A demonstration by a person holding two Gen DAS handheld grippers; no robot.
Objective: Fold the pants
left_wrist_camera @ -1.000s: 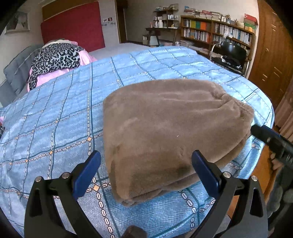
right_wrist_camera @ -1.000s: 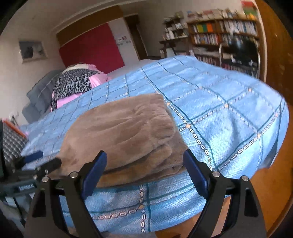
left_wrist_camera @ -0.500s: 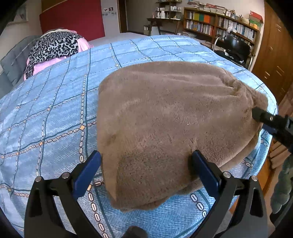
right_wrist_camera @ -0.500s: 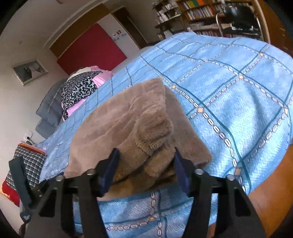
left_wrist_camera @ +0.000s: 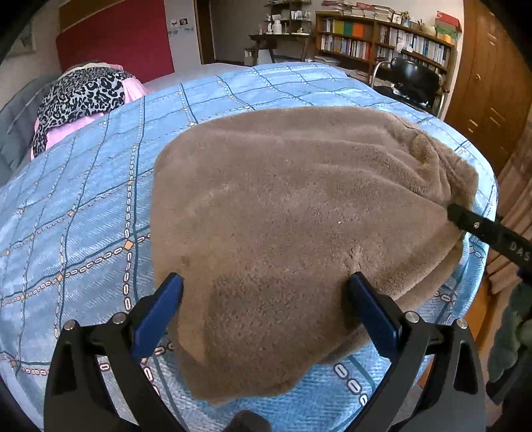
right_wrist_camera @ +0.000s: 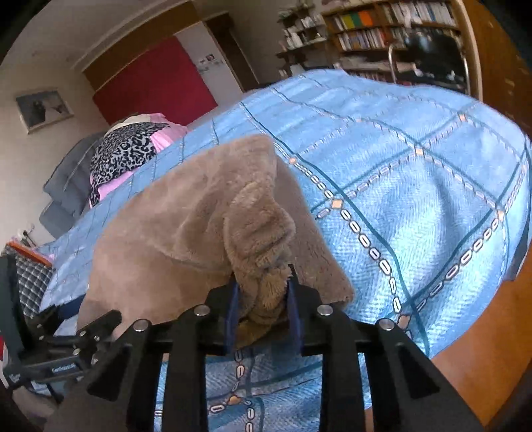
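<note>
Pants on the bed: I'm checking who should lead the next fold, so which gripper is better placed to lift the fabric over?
Right. The right gripper is shut on a bunched edge of the brown pants, while the left gripper is open, its fingers straddling the near edge on the blue bedspread.

Both wrist cameras look close and low over the folded brown fleece pants toward the wooden bookshelf at one o'clock, sharing the blue checked bed cover.
</note>
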